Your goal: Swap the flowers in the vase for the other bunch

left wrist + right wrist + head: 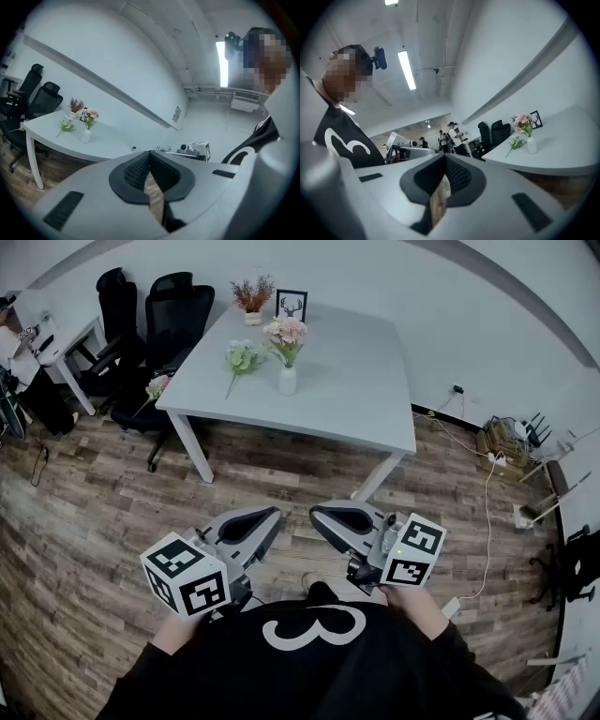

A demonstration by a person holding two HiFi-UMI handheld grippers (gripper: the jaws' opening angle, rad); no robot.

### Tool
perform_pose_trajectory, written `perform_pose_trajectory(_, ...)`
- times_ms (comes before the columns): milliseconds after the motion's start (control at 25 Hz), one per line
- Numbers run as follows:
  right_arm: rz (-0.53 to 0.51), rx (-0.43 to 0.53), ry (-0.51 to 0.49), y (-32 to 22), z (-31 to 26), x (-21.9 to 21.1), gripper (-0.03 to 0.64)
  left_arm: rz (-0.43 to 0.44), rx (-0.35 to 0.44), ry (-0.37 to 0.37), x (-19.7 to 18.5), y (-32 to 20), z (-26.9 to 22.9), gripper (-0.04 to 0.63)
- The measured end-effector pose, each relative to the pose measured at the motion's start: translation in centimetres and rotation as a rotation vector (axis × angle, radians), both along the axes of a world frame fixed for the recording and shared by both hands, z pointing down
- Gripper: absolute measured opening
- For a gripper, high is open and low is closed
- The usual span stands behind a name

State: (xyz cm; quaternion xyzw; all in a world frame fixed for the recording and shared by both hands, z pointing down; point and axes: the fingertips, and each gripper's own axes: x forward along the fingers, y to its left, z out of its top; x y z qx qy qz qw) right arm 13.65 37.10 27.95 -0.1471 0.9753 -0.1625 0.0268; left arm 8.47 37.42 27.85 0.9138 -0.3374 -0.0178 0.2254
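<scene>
Left hand-held gripper (270,517) and right hand-held gripper (319,515) closed, vase (288,381) upright, bunch (242,356) lying flat

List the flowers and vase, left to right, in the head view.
Single pink flower → loose green-white bunch → white vase with pink flowers. The dried-flower pot and picture frame behind overlap these, so left out.

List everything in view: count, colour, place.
table: 1, white, room centre
vase: 1, white, on table, holding pink flowers
loose bunch: 1, green-white, lying left of vase
dried-flower pot: 1, reddish-brown, table's far edge
framed picture: 1, black, beside pot
office chairs: 2, black, left of table
stray flower: 1, pink, by chairs
floor: wood
left gripper: grey, shut, empty
right gripper: grey, shut, empty
</scene>
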Motion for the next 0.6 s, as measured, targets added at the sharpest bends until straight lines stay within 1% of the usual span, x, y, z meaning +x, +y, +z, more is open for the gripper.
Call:
perform_pose_trajectory(160, -0.001, 0.002, -0.006, 0.3, 0.1, -0.2, 0.006, -0.003, -0.004, -0.006, -0.3, 0.6, 0.4, 0.011)
perform_pose_trajectory(360, -0.014, 0.010, -0.008, 0.9, 0.1, -1.4, 0.006, -0.022, -0.001, -0.007, -1.5, 1.2, 0.4, 0.011)
perform_pose_trajectory(480, -0.010, 0.008, 0.018, 0.8, 0.5, -1.6, 0.008, -0.039, -0.009, -0.001, -2.2, 1.1, 0.7, 0.011)
perform_pose_trajectory(600, 0.007, 0.038, 0.064, 0.1, 0.7, -1.6, 0.008, -0.052, -0.018, 0.011, -2.6, 0.6, 0.8, 0.011)
